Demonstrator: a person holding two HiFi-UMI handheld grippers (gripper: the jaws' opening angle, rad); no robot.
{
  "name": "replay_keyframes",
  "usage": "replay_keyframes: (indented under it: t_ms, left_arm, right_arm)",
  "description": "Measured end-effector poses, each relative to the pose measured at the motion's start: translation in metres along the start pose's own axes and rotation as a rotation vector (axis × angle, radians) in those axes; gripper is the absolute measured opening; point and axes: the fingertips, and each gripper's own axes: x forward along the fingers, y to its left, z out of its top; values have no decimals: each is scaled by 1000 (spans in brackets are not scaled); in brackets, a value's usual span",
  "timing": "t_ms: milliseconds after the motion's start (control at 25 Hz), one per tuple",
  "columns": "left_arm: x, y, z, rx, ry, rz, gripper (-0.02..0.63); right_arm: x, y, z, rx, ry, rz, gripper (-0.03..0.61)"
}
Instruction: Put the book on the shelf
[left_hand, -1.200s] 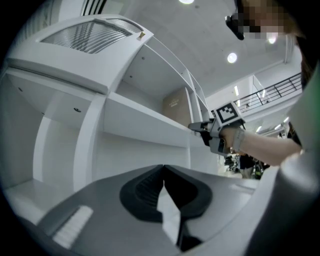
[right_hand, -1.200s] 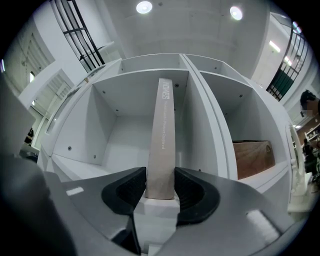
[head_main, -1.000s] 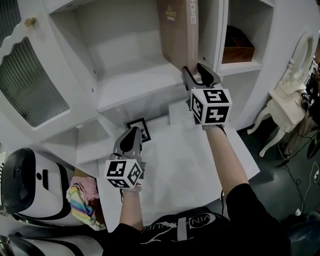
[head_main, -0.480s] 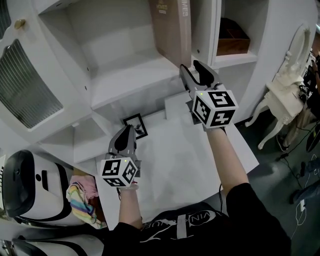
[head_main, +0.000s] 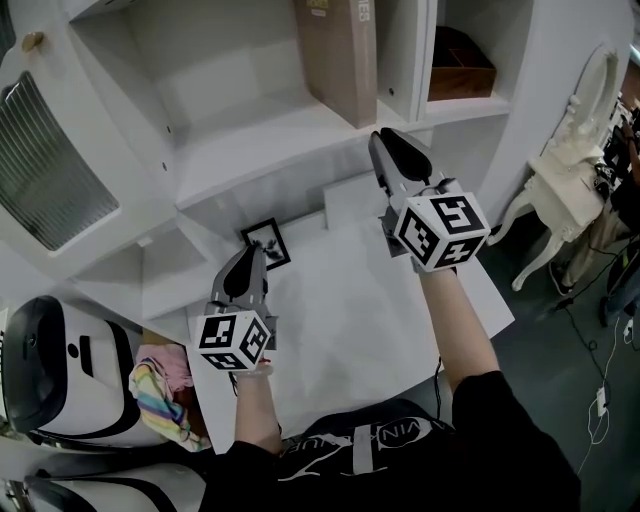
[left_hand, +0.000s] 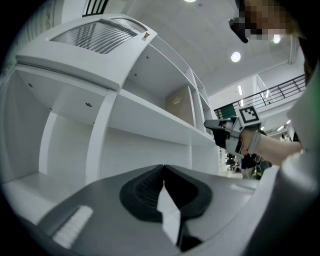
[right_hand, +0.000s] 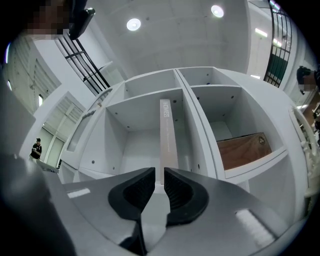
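A tan book (head_main: 340, 55) stands upright on the white shelf (head_main: 260, 140), against the divider of the middle compartment. In the right gripper view its spine (right_hand: 168, 135) rises straight beyond the jaws. My right gripper (head_main: 392, 142) hovers just in front of the shelf edge below the book, apart from it. Its jaws have just been closing and stand at a narrow gap with nothing between them (right_hand: 159, 172). My left gripper (head_main: 245, 262) hangs lower left over the white table, shut and empty (left_hand: 163, 167).
A brown wooden box (head_main: 460, 65) fills the compartment right of the book. A small black picture frame (head_main: 266, 243) stands on the lower surface near the left gripper. A white ornate side table (head_main: 570, 170) is at the right, a white machine (head_main: 50, 370) and striped cloth (head_main: 165, 395) at the lower left.
The right gripper has drawn back from the book towards the person and its jaws have narrowed. The book stays upright on the shelf. The left gripper has hardly moved.
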Motion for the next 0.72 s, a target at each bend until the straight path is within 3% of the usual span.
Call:
replay_keyframes:
  t_ms: [320,720]
  left_arm:
    - [-13,3,-1,11,-17,17,0]
    - [-29,7,-11,67,-20,44,0]
  right_arm:
    - [-23,10,-35,13,64,73,18]
    - [-60,28,-78,28,102,168,11]
